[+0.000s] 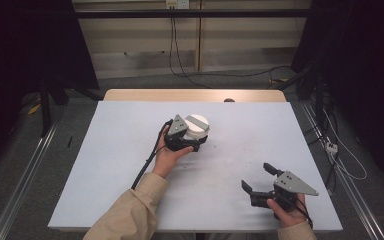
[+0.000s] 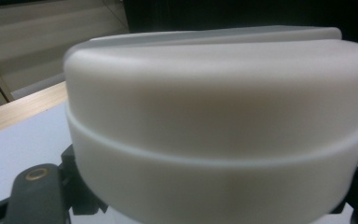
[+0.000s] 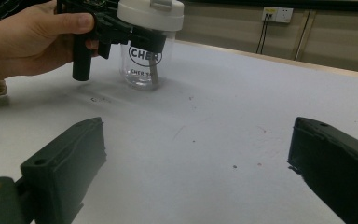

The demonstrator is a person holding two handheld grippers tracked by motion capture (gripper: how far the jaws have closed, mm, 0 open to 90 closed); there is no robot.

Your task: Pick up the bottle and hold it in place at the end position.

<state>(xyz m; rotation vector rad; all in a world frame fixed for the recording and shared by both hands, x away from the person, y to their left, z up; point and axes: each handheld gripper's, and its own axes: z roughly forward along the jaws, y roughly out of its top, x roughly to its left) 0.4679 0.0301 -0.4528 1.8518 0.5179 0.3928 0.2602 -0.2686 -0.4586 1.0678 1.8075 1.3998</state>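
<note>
Near the middle of the desk (image 1: 130, 150), a little toward its far edge, I have the left hand-held gripper (image 1: 192, 142) set around the jar (image 3: 144, 70), up at the level of its white lid (image 1: 197, 123). From the right gripper view its jaws sit on either side of the lid's rim, and in the left gripper view the lid fills the space between them, so I judge the hand-held gripper clamped on the lid, though I cannot see the contact itself. The jar stands upright on the desk, clear glass below with dark print on it. I read the step in hand as gripping the lid, either to twist it off or to lift the jar by it.

Over by the near right corner, the right hand-held gripper (image 1: 259, 181) rests low with its jaws spread wide and nothing between them, well apart from the jar. If the lid is to be unscrewed, my next move calls for bringing this one across to steady the glass body.
</note>
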